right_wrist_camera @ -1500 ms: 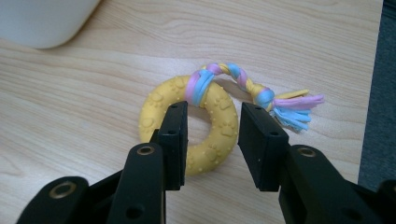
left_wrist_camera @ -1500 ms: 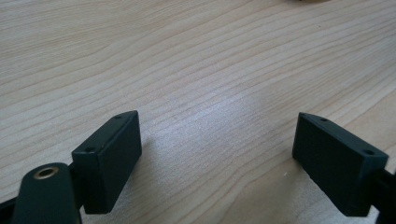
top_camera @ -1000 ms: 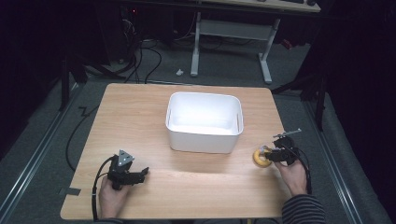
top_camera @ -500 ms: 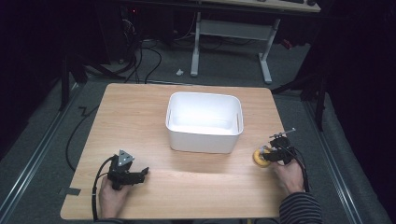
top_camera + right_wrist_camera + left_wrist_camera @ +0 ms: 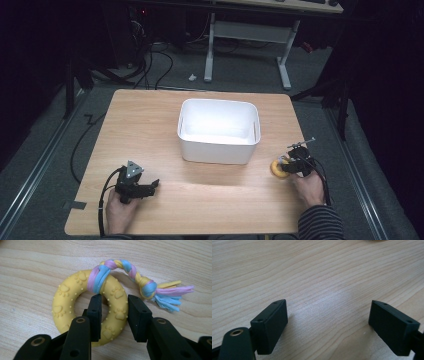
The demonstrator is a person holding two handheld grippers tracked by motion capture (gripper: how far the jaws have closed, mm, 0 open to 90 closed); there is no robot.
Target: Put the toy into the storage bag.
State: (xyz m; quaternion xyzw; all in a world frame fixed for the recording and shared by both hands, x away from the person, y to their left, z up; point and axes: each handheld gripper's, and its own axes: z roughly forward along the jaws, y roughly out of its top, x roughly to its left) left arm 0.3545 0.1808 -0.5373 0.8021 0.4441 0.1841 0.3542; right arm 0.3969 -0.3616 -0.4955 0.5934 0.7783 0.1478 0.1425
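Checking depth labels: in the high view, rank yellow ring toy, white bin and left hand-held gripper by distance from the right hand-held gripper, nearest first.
1. Yellow ring toy: clamped in the right hand-held gripper, at the table's right edge.
2. White bin: table centre, to its left and a little farther back.
3. Left hand-held gripper: near the table's front-left corner, jaws open over bare wood.
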